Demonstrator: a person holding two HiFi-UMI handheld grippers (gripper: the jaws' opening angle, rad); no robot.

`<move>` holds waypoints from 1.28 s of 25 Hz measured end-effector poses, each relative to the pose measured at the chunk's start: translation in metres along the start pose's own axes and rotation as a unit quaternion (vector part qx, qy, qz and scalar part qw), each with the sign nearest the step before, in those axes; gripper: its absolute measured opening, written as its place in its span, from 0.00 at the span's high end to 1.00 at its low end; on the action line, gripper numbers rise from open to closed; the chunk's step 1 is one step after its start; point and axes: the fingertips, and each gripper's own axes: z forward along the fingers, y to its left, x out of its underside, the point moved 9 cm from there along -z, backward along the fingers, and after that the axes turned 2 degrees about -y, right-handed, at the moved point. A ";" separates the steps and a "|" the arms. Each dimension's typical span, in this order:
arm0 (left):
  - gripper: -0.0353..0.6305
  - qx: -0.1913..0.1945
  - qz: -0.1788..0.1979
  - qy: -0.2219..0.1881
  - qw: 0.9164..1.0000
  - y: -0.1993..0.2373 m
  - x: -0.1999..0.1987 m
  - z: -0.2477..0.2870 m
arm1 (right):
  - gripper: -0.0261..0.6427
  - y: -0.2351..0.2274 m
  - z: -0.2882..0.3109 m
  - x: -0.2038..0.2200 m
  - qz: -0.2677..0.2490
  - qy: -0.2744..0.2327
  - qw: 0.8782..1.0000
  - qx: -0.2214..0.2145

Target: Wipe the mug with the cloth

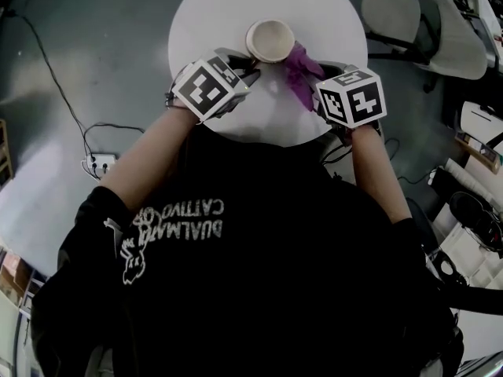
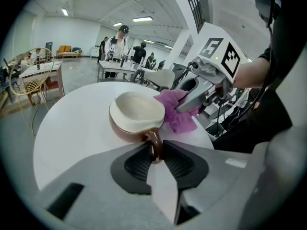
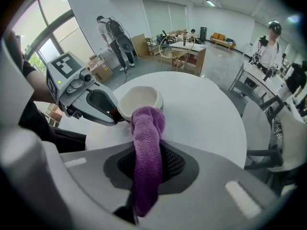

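A brown mug [image 1: 269,41] with a cream inside stands on the round white table [image 1: 212,14]. My left gripper [image 1: 245,75] is shut on the mug's handle [image 2: 154,143], which sits pinched between its two pads. The mug's bowl [image 2: 136,113] lies just beyond the jaws. My right gripper [image 1: 318,93] is shut on a purple cloth [image 1: 299,75]. The cloth [image 3: 146,152] runs up between its pads, and its bunched end rests against the mug's rim [image 3: 139,102] on the side away from the handle.
The table's near edge [image 1: 267,141] is close to the person's body. White chairs [image 1: 440,22] stand to the right of the table. A power strip [image 1: 100,163] and cable lie on the floor at left. People stand far off in the room [image 2: 120,44].
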 end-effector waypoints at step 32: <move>0.83 0.052 0.035 0.055 0.997 0.007 -0.001 -0.008 | 0.87 -0.021 0.021 -0.071 -0.106 0.015 0.991 0.077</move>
